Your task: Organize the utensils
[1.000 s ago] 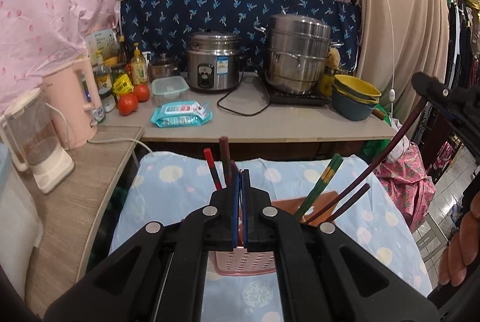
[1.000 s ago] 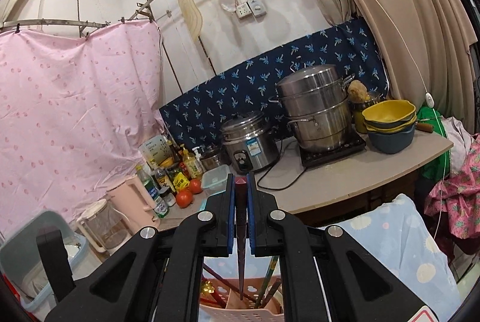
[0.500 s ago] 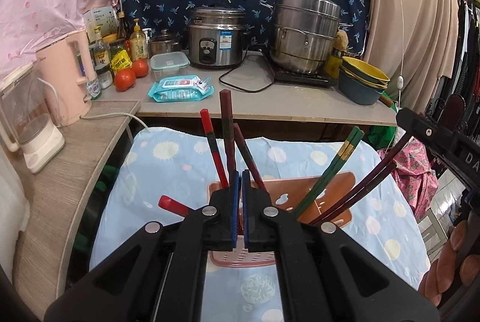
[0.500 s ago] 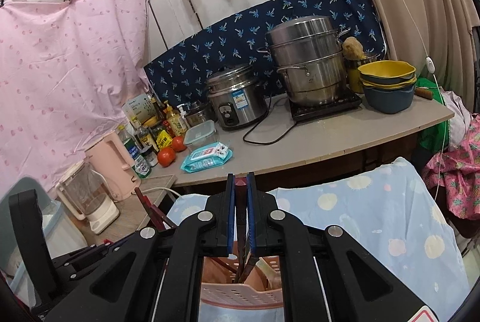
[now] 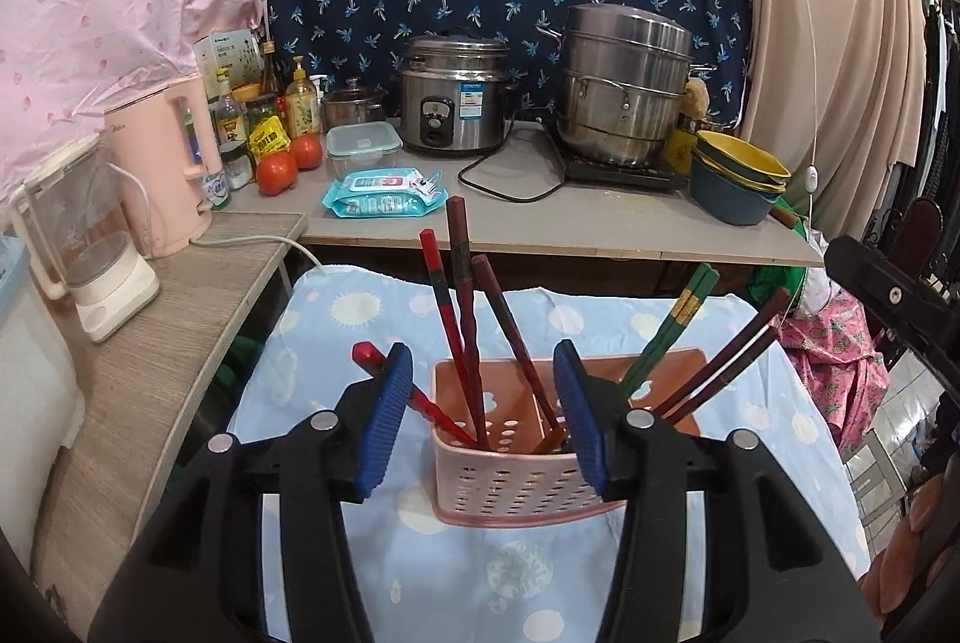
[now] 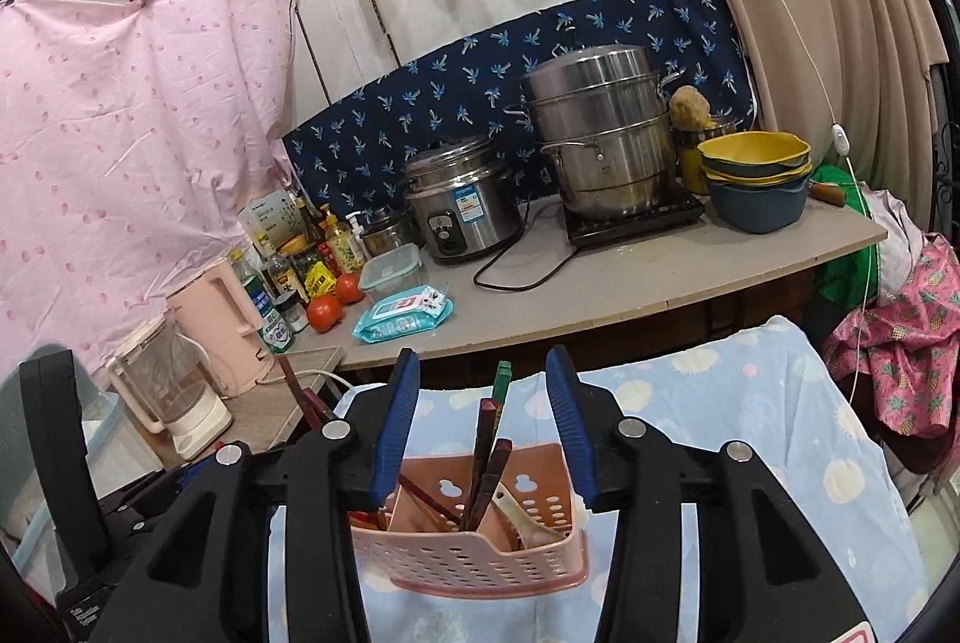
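Lettering at the left of my left wrist view, on the pink kettle [image 5: 174,151], is too blurred to read. At lower centre the pink utensil basket [image 5: 510,469] sits on the blue cloth [image 5: 336,319], chopsticks [image 5: 462,319] standing inside. My left gripper [image 5: 483,418] and right gripper [image 6: 483,427] are both opening, pads touching nothing. The rice cooker [image 5: 456,94] label, upper centre, is illegible.

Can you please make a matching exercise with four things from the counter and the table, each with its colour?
Things:
1. utensil basket
2. kettle
3. top bowl of the stack
4. wet wipes pack

Colours:
A. yellow
B. pale pink
C. light blue
D. salmon pink with holes

Pairs: 1-D, 2-B, 3-A, 4-C
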Tool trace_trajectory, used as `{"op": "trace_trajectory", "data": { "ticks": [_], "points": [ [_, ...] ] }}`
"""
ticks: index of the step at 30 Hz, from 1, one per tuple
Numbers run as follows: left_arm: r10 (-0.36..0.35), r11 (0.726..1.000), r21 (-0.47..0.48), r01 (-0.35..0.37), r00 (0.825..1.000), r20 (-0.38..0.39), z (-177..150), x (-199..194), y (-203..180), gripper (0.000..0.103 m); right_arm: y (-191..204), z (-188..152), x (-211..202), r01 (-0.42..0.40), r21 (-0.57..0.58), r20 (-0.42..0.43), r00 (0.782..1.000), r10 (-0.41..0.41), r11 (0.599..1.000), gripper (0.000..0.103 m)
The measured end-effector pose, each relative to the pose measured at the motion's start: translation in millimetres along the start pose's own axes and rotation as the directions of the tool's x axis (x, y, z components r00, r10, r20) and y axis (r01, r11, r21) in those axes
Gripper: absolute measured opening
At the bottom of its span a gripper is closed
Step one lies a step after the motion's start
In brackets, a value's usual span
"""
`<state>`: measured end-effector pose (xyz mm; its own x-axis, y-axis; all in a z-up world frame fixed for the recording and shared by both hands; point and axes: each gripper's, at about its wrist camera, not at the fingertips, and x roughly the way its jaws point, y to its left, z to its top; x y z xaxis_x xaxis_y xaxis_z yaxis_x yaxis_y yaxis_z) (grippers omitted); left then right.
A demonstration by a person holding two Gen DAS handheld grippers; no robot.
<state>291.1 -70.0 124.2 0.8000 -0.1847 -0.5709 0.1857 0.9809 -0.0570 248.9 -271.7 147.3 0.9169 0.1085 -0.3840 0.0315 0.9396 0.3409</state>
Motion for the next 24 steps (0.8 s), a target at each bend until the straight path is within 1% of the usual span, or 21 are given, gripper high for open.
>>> {"op": "trace_trajectory", "data": {
  "ticks": [4,9,15,18,20,21,24],
  "points": [
    [0.001,1.000,-0.006,-0.001,1.000,0.005,-3.4,-10.7,-0.9,0.051,6.3,-5.9,-14.4,0.002,-0.023,-0.003,1.000,-0.002,1.000,0.049],
    [0.010,1.000,-0.004,-0.010,1.000,0.004,-11.9,-23.3,-0.3,0.057,15.5,-17.7,-30.8,0.012,-0.070,-0.020,1.000,-0.013,0.997,0.052],
    [0.034,0.999,0.000,-0.034,0.999,-0.010,-26.8,-38.4,0.6,0.064,24.6,-35.7,-51.2,0.045,-0.127,-0.042,0.998,-0.051,0.991,0.061],
    [0.047,0.999,0.004,-0.047,0.999,-0.015,-35.8,-45.5,1.1,0.068,23.2,-46.9,-58.7,0.056,-0.126,-0.070,0.995,-0.065,0.990,0.063],
    [0.048,0.999,0.000,-0.048,0.999,-0.017,-40.7,-49.6,2.2,0.072,20.7,-54.1,-62.9,0.052,-0.116,-0.088,0.994,-0.062,0.992,0.063],
    [0.053,0.999,-0.002,-0.054,0.998,-0.016,-44.0,-52.2,2.7,0.076,19.0,-57.9,-65.4,0.053,-0.112,-0.096,0.993,-0.063,0.992,0.064],
    [0.066,0.998,0.001,-0.066,0.998,-0.017,-52.4,-57.8,3.0,0.080,15.5,-68.0,-70.9,0.051,-0.096,-0.118,0.991,-0.062,0.994,0.068]
  ]
}}
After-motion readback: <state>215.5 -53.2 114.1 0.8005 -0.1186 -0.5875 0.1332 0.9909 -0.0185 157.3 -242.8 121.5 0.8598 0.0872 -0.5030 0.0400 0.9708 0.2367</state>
